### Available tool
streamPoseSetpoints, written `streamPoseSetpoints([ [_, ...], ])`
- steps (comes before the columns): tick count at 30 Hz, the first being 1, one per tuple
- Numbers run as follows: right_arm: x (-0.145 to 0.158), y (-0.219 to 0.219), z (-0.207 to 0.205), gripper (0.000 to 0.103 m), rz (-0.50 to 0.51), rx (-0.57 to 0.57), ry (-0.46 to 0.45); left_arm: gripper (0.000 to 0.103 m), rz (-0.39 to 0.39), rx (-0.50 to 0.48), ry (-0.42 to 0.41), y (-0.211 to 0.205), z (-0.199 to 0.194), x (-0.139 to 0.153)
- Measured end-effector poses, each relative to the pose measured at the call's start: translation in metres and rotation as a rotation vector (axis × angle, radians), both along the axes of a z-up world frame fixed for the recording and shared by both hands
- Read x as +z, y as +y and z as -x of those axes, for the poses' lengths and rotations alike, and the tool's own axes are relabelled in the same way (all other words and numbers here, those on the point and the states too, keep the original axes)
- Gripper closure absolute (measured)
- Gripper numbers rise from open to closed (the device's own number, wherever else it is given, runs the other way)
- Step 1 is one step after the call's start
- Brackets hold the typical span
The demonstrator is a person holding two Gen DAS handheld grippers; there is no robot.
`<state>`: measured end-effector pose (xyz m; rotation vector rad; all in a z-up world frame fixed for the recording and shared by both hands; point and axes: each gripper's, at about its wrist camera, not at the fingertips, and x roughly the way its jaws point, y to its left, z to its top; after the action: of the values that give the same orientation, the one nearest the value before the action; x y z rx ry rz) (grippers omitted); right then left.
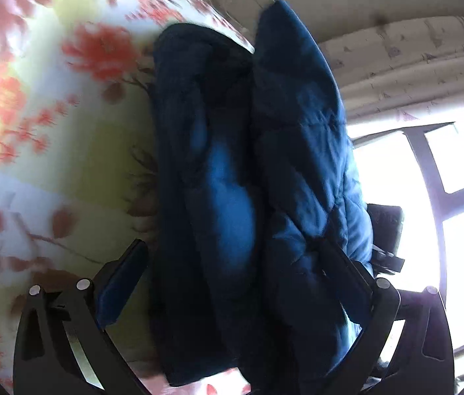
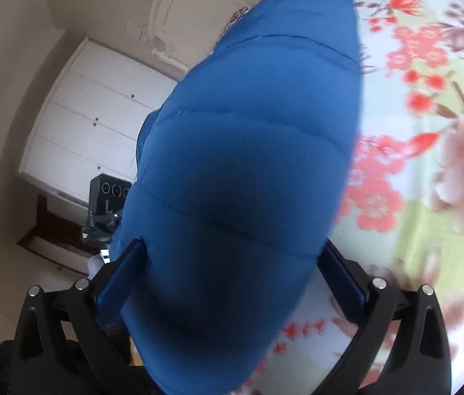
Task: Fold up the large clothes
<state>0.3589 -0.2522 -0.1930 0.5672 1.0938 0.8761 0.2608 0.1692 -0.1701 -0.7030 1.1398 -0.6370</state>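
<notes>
Garment: a large blue quilted puffer jacket (image 2: 248, 171) fills the middle of both views, lying over a bedsheet printed with red and pink blossoms on pale green and white (image 2: 429, 131).
Right gripper: the black two-finger right gripper (image 2: 235, 283) has its jaws spread as wide as they go; a padded fold of the jacket bulges between the blue-faced fingers (image 2: 118, 283), and the near edge of the left finger seems to brush the fabric, though no squeeze shows.
Left gripper: the left gripper (image 1: 245, 273) also stands with its jaws wide apart; the jacket hangs between them, clear of the left finger (image 1: 123, 283), while the right finger is mostly covered by cloth, so whether it presses is unclear.
Left wrist view only: the jacket's dark, shadowed side in two long folds, a bright window with a dark frame (image 1: 436, 197), and patterned curtains (image 1: 413, 62) above it.
Right wrist view only: the jacket's lit, stitched outer face, a white panelled wardrobe (image 2: 93, 121), and a black camera on a tripod (image 2: 106, 197) beside it.
Sharpness: the sheet is motion-blurred in the left view.
</notes>
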Motion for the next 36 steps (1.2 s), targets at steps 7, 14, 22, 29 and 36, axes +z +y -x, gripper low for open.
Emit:
streamPoseSetpoints([
  [7,0.032,-0.008,0.024,0.033,0.090,-0.073,-0.297,0.018,0.032,-0.052,-0.124,-0.046,-0.003,0.022],
  [14,0.071,-0.081,-0.034,0.036,0.131,-0.226,-0.419,0.023,0.072,-0.045,-0.223,-0.115,-0.084,0.046],
  [22,0.025,-0.146,-0.129,0.024,0.185,-0.330,-0.218,0.022,-0.011,0.028,-0.160,-0.165,-0.165,0.006],
  [29,0.084,-0.103,-0.066,0.011,0.489,-0.479,-0.466,0.012,-0.153,0.191,-0.314,-0.141,-0.118,0.053],
  [36,0.094,0.034,-0.039,0.012,0.681,-0.227,-0.748,0.005,-0.558,0.501,-0.581,-0.131,-0.035,0.120],
])
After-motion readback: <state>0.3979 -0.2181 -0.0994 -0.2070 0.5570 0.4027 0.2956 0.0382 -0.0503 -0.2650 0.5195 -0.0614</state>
